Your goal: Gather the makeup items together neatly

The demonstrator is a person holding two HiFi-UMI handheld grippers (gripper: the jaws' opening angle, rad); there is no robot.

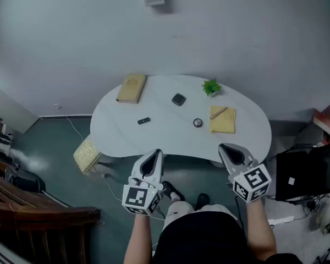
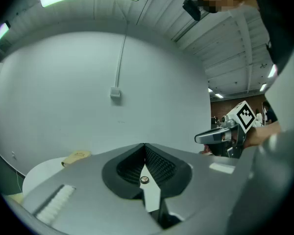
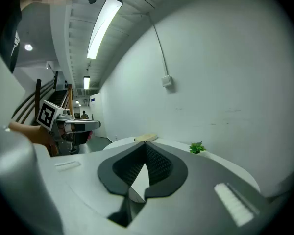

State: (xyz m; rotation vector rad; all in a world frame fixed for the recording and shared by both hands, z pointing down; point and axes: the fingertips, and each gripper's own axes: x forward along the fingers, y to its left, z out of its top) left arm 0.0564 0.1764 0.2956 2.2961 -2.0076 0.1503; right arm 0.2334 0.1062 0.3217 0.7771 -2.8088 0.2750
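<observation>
Overhead, the white kidney-shaped table (image 1: pixel 115 128) carries the makeup items scattered well apart. A tan pouch (image 1: pixel 131 88) lies at the far left and a dark square compact (image 1: pixel 179 99) near the middle. Nearer the person are a small dark tube (image 1: pixel 143 120) and a small round pot (image 1: pixel 197 122). A yellow cloth (image 1: pixel 223 120) at the right has a thin stick lying across it. A small green plant (image 1: pixel 211 87) stands near the far edge, just behind the cloth.

The left gripper (image 1: pixel 155 155) and right gripper (image 1: pixel 225 149) hang side by side at the table's near edge, roughly level. Each has its 2 jaws pressed together on nothing — a neutral carrying pose, probably because no item has been chosen. Nothing is gathered yet, so the task appears to be at its start. Judged from the layout, the tube and the pot are closest to hand — either gripper would have to spread its jaws before reaching over the tabletop.
</observation>
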